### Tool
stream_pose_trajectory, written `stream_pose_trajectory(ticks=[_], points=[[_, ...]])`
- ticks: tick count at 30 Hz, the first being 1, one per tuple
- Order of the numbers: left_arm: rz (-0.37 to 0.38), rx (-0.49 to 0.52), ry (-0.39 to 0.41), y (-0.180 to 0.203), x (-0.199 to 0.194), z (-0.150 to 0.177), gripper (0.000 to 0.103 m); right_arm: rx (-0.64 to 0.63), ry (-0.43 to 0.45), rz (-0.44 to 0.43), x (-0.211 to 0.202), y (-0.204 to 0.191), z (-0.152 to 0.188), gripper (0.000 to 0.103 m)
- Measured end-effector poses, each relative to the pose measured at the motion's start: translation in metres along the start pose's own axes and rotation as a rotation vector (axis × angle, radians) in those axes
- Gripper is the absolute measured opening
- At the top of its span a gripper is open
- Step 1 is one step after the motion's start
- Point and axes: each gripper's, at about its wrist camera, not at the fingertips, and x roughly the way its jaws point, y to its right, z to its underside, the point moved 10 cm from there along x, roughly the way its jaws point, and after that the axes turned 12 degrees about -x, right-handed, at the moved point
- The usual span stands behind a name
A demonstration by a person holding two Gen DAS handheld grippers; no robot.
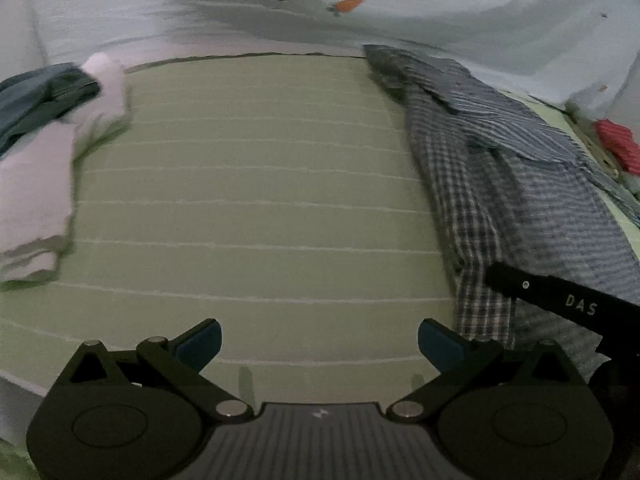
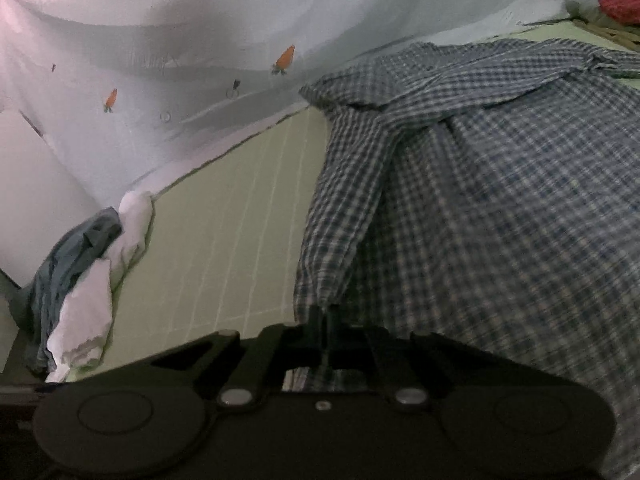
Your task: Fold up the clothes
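A blue-and-white checked shirt [image 1: 520,200] lies crumpled on the right of a pale green lined sheet [image 1: 256,200]. My left gripper [image 1: 319,346] is open and empty, low over the bare sheet just left of the shirt. My right gripper [image 2: 325,316] is shut on the shirt's near edge [image 2: 332,280], with the cloth [image 2: 500,200] rising ahead of it. The right gripper's black body [image 1: 560,300] shows in the left wrist view over the shirt's near corner.
A pile of white and dark teal clothes [image 1: 44,148] sits at the left; it also shows in the right wrist view [image 2: 80,272]. A pale carrot-print cloth [image 2: 240,60] rises behind the sheet. A red item [image 1: 618,142] lies far right.
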Motion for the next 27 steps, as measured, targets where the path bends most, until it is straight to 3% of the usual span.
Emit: stream_pose_trajectory(ticks=[9,16,18,22,27], points=[[0.063,0.041,-0.046,0.084,0.015,0.02,0.103,0.006,0.005,-0.012,-0.031,0.064,-0.02,0.002],[0.054,0.047,-0.134,0.132,0.033,0.054,0.103,0.022,-0.044,-0.004,-0.038,0.122,-0.024,0.003],[0.037,0.036,-0.158,0.136,0.038,0.065,0.103,0.026,-0.079,-0.011,-0.033,0.131,-0.019,0.005],[-0.01,-0.007,-0.194,0.134,0.045,0.081,0.103,0.048,-0.144,-0.045,-0.031,0.142,0.0,0.023],[-0.049,-0.03,-0.194,0.122,0.042,0.09,0.103,0.085,-0.176,-0.097,-0.041,0.133,0.021,0.033]])
